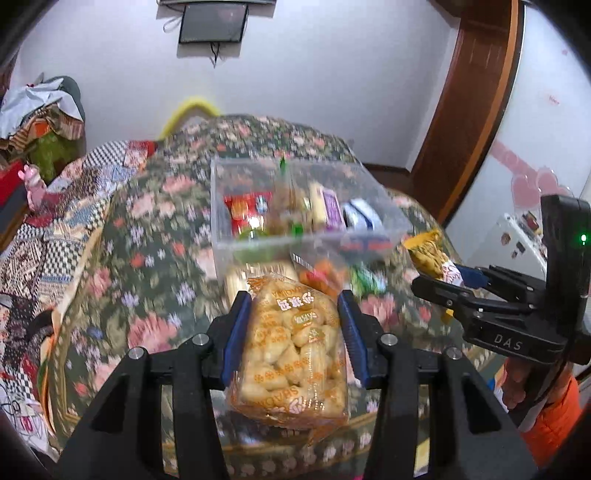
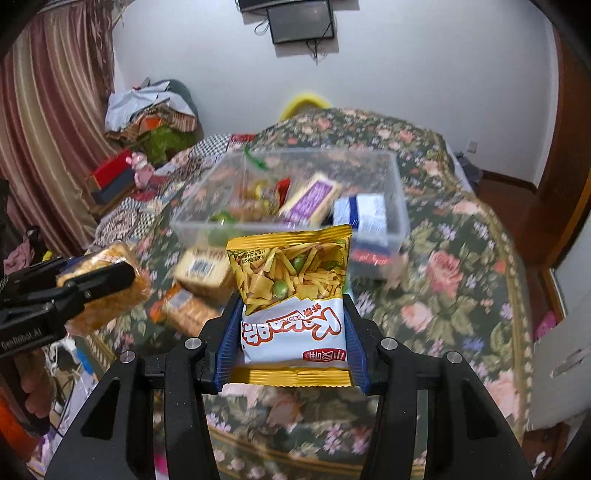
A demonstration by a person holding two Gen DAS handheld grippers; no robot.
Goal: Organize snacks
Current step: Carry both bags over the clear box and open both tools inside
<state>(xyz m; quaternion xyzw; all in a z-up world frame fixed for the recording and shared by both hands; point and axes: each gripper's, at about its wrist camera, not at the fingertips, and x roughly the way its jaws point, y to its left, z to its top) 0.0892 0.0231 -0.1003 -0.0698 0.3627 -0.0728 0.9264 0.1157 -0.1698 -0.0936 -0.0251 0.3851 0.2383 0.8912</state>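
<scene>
- Left tool (image 1: 293, 332) is held up over the flowery bench (image 1: 147, 229), a bit tipped down & pointing at the clear box (image 1: 221, 206). Its blue pads (image 1: 236, 332) squeeze a see-thru bag of puffy snacks (image 1: 295, 347) from both sides.
- That bag has orange writing & is full of pale yellow puffs. It hangs in the air, not touching the bench.
- Right tool (image 2: 291, 332) is up in the air too, just to the right of the left one & aimed at the same box. It grips a yellow & white chip bag (image 2: 291, 295) w/ red letters.
- The chip bag stands up tall. Pic on it shows yellow strips & green peas.
- The clear box sits on the bench w/ snacks inside: a purple pack (image 2: 310, 201), a blue & white pack (image 2: 364, 214), a red pack (image 1: 247, 210).
- More snacks lie on the bench just in front of the box: a tan pack (image 2: 205, 271) & an orange pack (image 2: 184, 310), side by side.
- A screen (image 2: 301, 20) hangs on the wall behind.
</scene>
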